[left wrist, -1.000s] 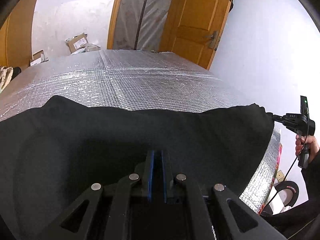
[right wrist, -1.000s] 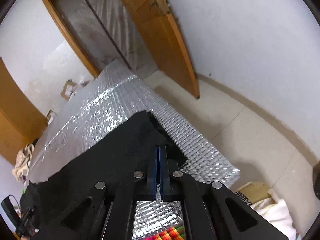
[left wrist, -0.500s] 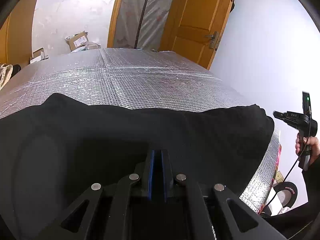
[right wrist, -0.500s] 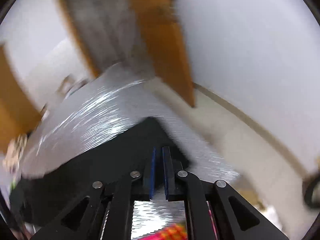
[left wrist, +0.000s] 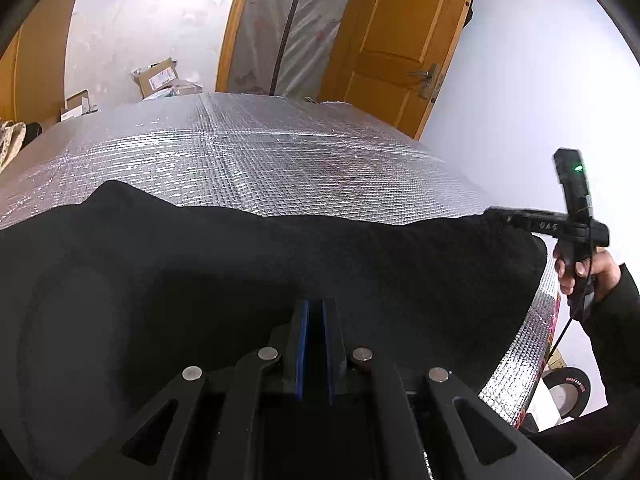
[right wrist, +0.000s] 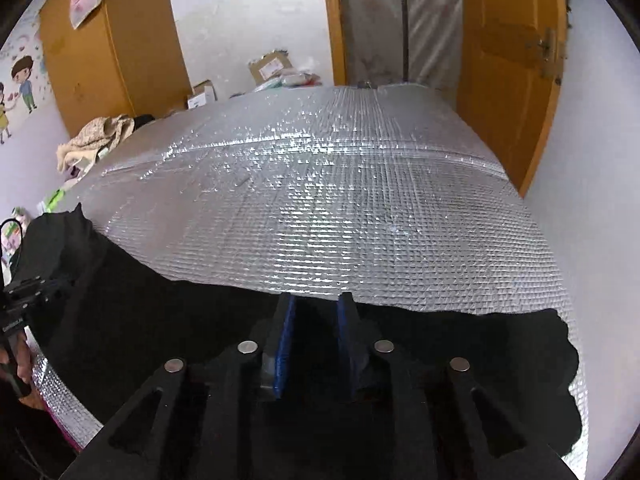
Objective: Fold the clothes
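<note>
A black garment (left wrist: 200, 280) lies spread over the near half of the silver foil-covered table (left wrist: 260, 152). At the bottom of the left wrist view, my left gripper (left wrist: 314, 312) is shut on the garment's near edge, and cloth darkens the slit between its blue pads. The same gripper (right wrist: 28, 292) shows at the far left of the right wrist view, with the cloth bunched up against it. My right gripper (right wrist: 316, 308) is opening, its blue pads (right wrist: 286, 328) apart over the garment's (right wrist: 160, 320) far edge without pressing it. From the left it (left wrist: 496, 213) reaches that edge, held by a hand (left wrist: 580, 272).
The bare foil table (right wrist: 340, 200) stretches away beyond the garment. Cardboard boxes (right wrist: 268, 66) and a beige cloth heap (right wrist: 92, 140) lie past its far and left edges. A wooden door (left wrist: 400, 40) and white wall close the right side. A tape roll (left wrist: 568, 390) lies on the floor.
The right gripper let go of the garment's right corner, rolled upright and swung along the far edge, its jaws spreading. The released corner settled on the table. The left gripper stayed put.
</note>
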`<state>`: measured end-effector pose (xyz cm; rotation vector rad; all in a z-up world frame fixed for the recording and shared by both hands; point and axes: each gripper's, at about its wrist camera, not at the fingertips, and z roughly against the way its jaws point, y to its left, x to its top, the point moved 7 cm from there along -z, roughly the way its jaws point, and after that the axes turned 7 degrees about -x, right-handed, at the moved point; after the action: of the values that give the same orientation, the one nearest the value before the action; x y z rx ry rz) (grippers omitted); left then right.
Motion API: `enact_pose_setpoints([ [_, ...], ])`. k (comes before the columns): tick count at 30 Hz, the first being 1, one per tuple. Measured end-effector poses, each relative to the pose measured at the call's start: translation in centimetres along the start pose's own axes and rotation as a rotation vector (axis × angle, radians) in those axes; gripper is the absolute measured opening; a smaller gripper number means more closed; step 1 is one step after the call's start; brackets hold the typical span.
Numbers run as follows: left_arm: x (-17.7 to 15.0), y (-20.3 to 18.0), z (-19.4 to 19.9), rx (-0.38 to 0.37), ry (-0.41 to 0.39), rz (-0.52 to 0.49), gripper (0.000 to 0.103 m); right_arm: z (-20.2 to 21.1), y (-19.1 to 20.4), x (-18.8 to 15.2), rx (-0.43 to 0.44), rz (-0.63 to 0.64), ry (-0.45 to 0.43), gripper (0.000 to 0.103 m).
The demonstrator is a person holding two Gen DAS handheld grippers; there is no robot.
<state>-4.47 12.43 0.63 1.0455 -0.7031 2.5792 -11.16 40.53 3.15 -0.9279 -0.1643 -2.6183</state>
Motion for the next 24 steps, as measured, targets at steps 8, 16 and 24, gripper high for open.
enact_pose_setpoints([
  [8,0.0,0.4,-0.1,-0.015,0.007,0.015,0.006,0.8,-0.6,-0.3,-0.021,0.103,0.015,0.024],
  [16,0.0,0.3,-0.1,-0.016,0.005,0.02,0.006,0.0,-0.9,0.4,0.015,0.207,0.036,0.024],
  [24,0.1,0.1,-0.2,-0.013,0.008,0.02,0.006,0.0,-0.7,0.5,0.072,0.304,0.042,0.026],
])
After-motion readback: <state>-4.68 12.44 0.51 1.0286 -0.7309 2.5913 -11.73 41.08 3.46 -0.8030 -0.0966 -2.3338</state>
